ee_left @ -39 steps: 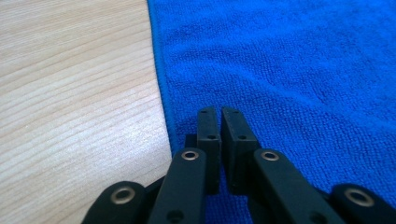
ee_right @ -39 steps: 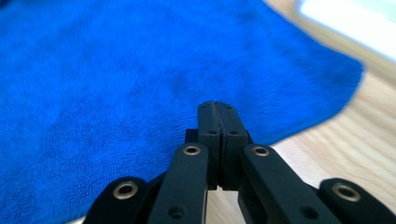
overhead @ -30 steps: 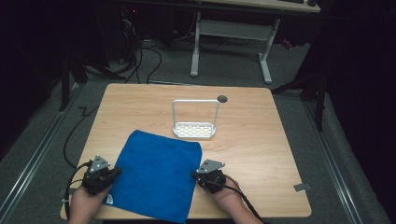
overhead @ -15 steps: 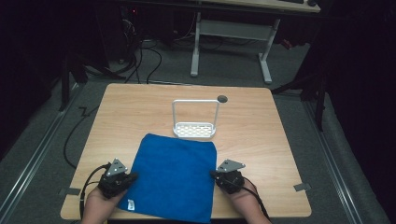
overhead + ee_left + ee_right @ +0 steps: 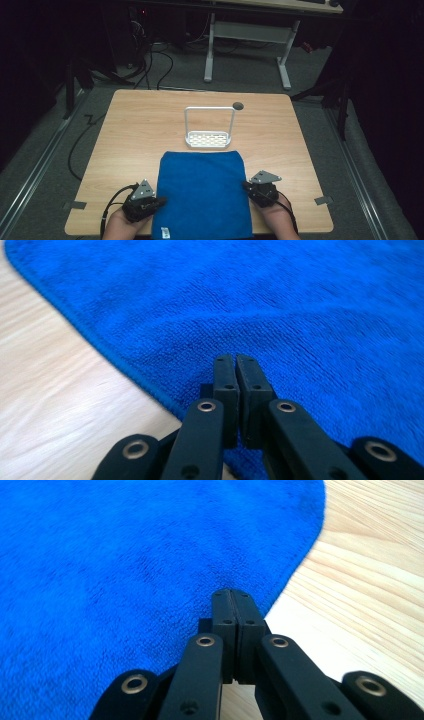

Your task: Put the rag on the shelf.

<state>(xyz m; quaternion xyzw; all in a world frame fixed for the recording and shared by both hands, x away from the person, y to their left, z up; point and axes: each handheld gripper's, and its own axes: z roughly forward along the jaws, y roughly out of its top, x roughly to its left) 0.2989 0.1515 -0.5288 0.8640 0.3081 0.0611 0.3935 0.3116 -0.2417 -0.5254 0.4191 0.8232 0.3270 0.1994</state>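
Observation:
A blue towel (image 5: 202, 192) lies flat at the table's near middle, with a small white label (image 5: 164, 231) at its front left corner. My left gripper (image 5: 159, 202) is at the towel's left edge and my right gripper (image 5: 246, 186) at its right edge, each held by a hand. In the left gripper view the jaws (image 5: 235, 360) are pressed together over the towel (image 5: 275, 305) just inside its hem, and a faint crease runs up to them. The right gripper view shows that gripper (image 5: 232, 594) with jaws closed tight at the rim of the towel (image 5: 125, 555).
A white wire rack (image 5: 209, 139) with a tall handle stands just beyond the towel's far edge. A round cable hole (image 5: 238, 105) sits behind it in the wooden table (image 5: 140, 125). Cables and a desk frame lie on the floor beyond.
Both hands and grippers have slid to the right along the near edge. The towel has come with them and turned from skewed to square with the table.

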